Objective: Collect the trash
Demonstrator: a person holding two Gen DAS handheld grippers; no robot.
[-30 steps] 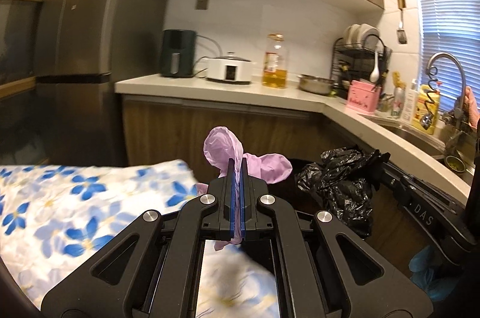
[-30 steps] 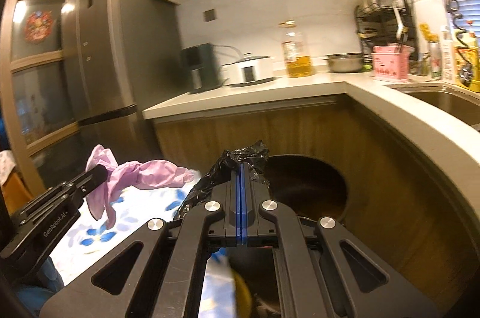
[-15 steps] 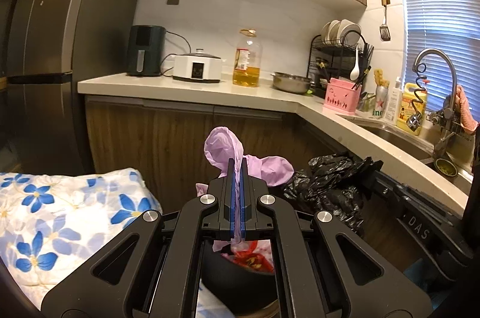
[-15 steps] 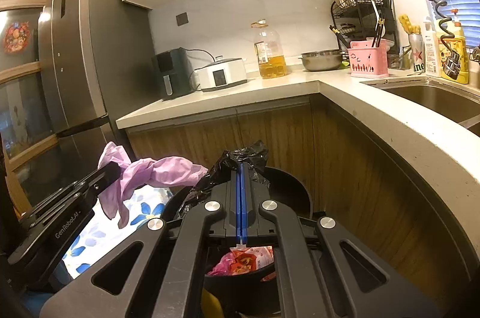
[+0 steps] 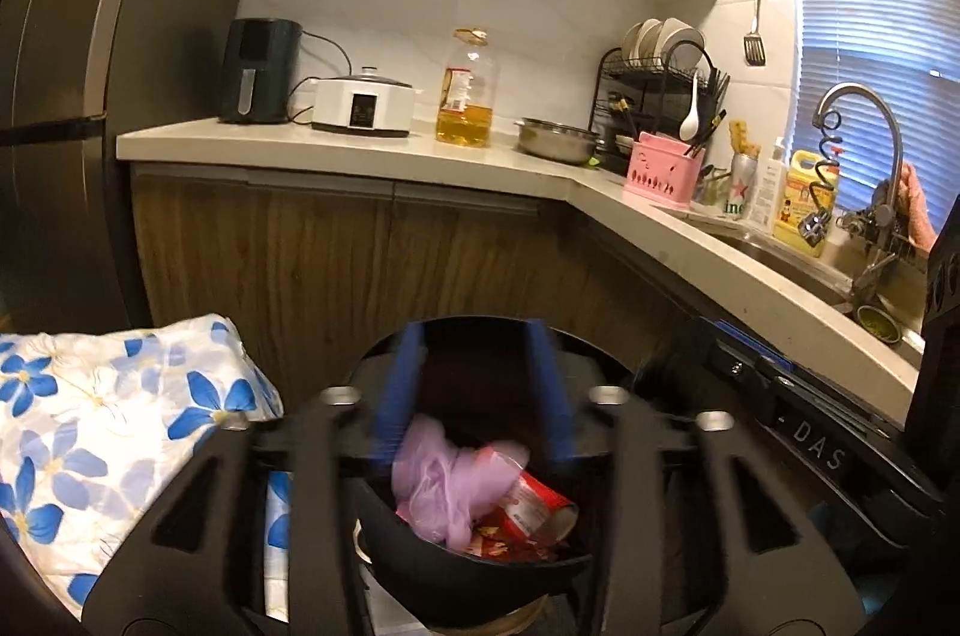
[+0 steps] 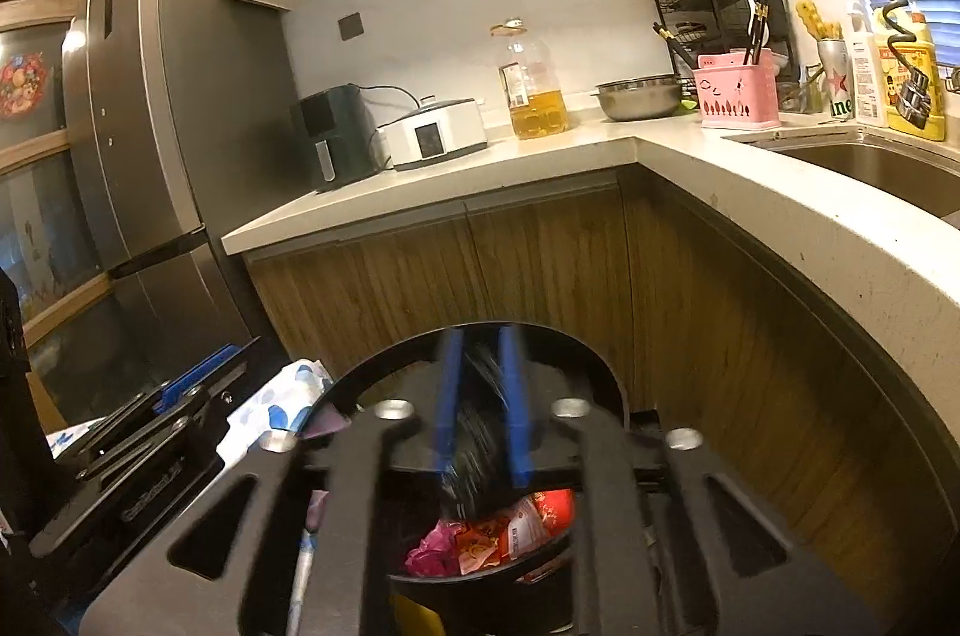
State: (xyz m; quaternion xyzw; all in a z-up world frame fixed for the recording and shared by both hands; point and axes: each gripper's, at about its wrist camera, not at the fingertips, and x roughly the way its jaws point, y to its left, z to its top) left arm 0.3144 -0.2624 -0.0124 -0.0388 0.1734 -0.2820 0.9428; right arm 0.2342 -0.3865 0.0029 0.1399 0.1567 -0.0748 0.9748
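Pink glove [image 5: 435,486] drops among wrappers in the black bin [image 5: 456,570].
Above it, both grippers tilt slightly downward, jaws opening: left gripper [image 5: 474,390] wide and empty, right gripper [image 6: 480,408] narrower, a blurred black bag [image 6: 477,450] between its blue fingers [image 6: 447,396].

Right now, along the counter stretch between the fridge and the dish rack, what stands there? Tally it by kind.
Appliances: 2 (black air fryer, white cooker)
Bottles: 1 (oil bottle)
Bowls: 1 (steel bowl)
Total: 4
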